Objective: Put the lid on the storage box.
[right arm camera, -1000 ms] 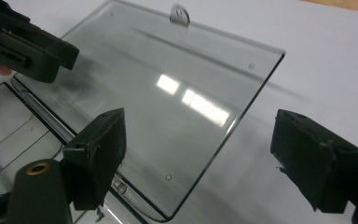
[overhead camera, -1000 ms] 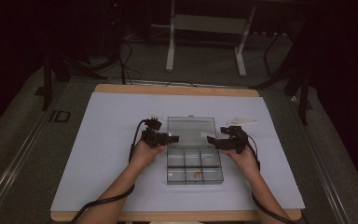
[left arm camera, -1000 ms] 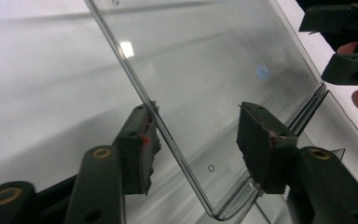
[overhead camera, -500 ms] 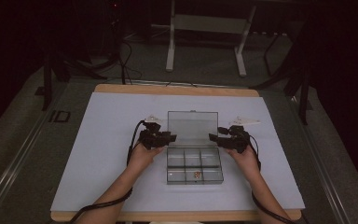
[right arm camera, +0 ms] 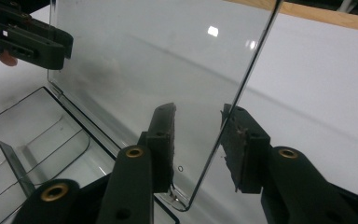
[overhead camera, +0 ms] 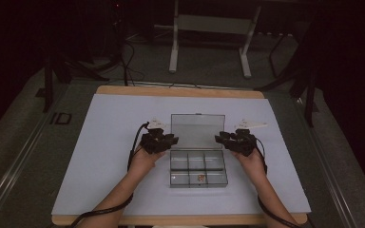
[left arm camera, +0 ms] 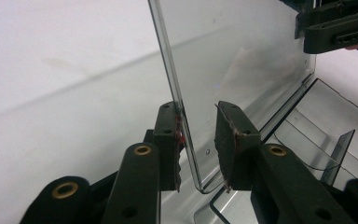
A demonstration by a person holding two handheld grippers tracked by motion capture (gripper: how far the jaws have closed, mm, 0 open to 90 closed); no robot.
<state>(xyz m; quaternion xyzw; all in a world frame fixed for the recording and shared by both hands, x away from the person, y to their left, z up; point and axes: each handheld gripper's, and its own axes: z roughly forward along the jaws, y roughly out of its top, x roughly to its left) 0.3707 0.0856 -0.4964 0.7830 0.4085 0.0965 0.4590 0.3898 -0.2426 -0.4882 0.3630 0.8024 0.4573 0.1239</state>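
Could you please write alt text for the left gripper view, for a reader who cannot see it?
The left gripper straddles one side edge of a clear lid that stands raised from its compartment box; one pad lies against the lid, the other stands apart. The jaws have just been closing. The right gripper shows at the lid's far edge, above the white table.

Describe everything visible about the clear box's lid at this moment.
The lid is a flat sheet of clear, slightly grey plastic with rounded corners. It stands raised, hinged along the far edge of the compartment box. The left gripper straddles one side edge, one pad against it; the right gripper straddles the other, its jaws having just been closing.
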